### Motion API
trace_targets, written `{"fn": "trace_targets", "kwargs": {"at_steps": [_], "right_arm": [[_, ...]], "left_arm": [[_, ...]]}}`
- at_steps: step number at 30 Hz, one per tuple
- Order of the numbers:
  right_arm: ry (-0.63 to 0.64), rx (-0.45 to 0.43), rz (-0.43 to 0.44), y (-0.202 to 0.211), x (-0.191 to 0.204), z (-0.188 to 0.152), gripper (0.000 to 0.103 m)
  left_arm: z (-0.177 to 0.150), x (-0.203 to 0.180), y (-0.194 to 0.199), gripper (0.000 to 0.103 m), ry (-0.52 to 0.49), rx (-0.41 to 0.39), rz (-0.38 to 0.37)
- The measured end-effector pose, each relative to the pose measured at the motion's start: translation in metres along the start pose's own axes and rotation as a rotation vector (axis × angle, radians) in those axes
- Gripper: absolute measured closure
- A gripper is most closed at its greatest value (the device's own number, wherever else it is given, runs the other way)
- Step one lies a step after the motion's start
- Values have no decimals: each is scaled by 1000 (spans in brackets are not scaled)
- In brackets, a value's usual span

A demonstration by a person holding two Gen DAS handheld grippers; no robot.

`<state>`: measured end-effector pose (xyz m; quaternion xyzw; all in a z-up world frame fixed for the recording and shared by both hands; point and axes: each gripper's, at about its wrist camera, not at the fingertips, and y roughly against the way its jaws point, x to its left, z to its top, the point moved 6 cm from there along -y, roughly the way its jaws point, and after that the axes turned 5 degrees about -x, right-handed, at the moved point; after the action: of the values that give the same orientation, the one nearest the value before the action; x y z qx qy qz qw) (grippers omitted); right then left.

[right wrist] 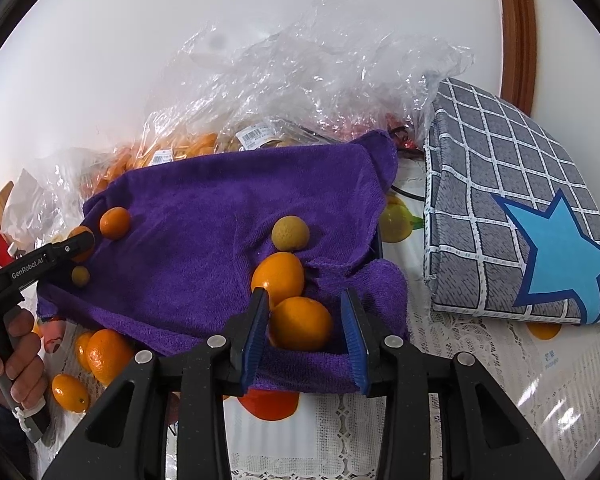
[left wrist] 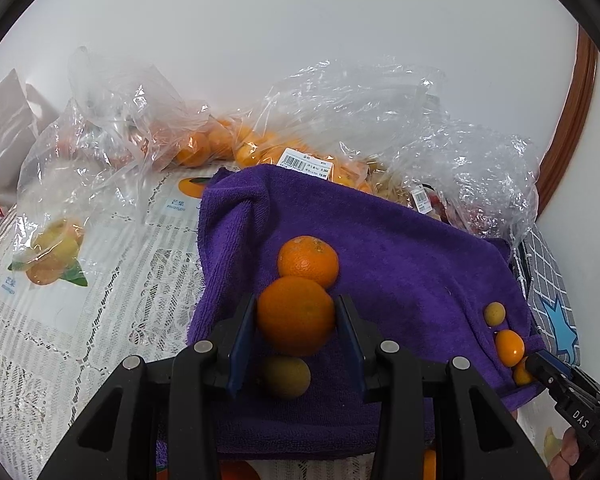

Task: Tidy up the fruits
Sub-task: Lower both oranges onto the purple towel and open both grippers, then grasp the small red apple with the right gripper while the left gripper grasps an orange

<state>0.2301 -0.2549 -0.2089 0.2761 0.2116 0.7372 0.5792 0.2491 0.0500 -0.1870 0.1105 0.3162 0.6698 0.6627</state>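
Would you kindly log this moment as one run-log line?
left gripper: shut on orange | right gripper: open, kumquat between jaws | surface: purple towel

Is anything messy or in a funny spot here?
Yes. A few small oranges lie loose on the lace tablecloth, off the front edge of the purple towel, where the other fruit sits. The towel is rumpled and bunched at its right corner, and crinkled plastic bags are heaped behind it.

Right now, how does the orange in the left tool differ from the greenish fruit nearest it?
The orange is bright orange and larger; the greenish fruit is dull yellow-green and smaller. The left tool clamps the orange; the greenish fruit lies loose on the purple towel. Both are round.
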Motion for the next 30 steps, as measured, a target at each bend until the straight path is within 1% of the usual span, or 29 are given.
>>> {"fn": "trace_targets", "kwargs": {"at_steps": [3, 6, 10, 13, 16, 17, 20, 23, 25, 27, 30], "right_arm": [[-16, -29, -11, 5, -2, 3, 61], [-37, -52, -3, 9, -5, 5, 61], [-67, -86, 14, 18, -5, 7, 61], [-83, -105, 67, 30, 5, 4, 61], [-73, -114, 159, 46, 23, -5, 61], [-59, -114, 168, 49, 29, -9, 61], [-8, -85, 192, 55, 49, -23, 61], [27, -11, 232, 52, 64, -39, 61], [51, 32, 226, 45, 70, -48, 61], [79, 73, 201, 36, 74, -55, 61], [100, 110, 190, 28, 78, -60, 63]], "left_arm": [[0, 0, 2, 60, 6, -7, -23], [0, 0, 5, 57, 6, -16, -21], [1, 3, 17, 56, 20, -53, -14], [3, 10, 34, 54, 67, -98, -43], [-3, 17, 45, 53, 105, -94, -55], [-6, 19, 49, 53, 111, -92, -59], [-14, 21, 63, 53, 104, -102, -63], [-24, 22, 74, 53, 91, -91, -59], [-32, 24, 83, 53, 96, -79, -69], [-38, 25, 87, 53, 99, -65, -77], [-47, 25, 93, 53, 99, -41, -91]]}}
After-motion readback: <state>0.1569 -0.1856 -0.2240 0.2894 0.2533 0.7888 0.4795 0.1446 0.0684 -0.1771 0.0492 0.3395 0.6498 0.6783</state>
